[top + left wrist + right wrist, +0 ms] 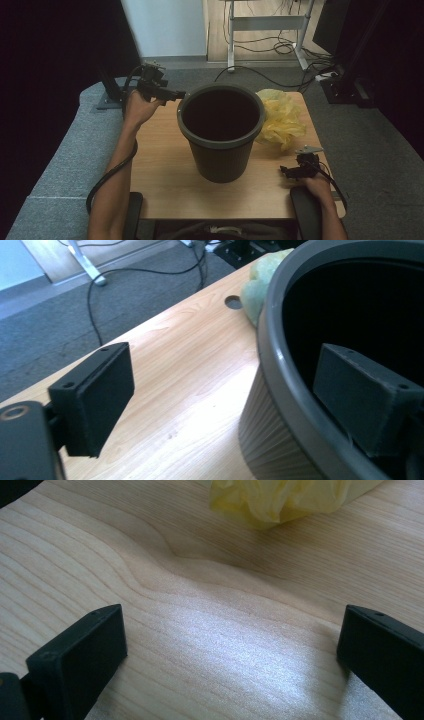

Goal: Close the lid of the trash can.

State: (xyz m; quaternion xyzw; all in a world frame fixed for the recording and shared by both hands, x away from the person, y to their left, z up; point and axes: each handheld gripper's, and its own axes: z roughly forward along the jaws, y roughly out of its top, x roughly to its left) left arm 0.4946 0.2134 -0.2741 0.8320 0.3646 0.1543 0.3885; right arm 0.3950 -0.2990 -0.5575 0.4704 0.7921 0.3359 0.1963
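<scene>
Standing mid-table, dark ribbed bin (220, 134), its rim straddled by wide-open left gripper (179, 93) without pressing, right gripper (283, 171) resting open and empty near crumpled yellow bag (280, 120); next, probably, picking up that bag to line the bin.

Both forearms are bare, with no sleeves in sight. The left tool (172, 93), at the upper left of the high view, is a black block of angular parts with a thick black cable looping from it down along the arm. The right tool (286, 171), at the lower right, is black too, topped by a grey three-cornered plate, with a thinner black cable. Seen close, the jaws are flat black rectangular blocks with small screw holes near their corners.
</scene>
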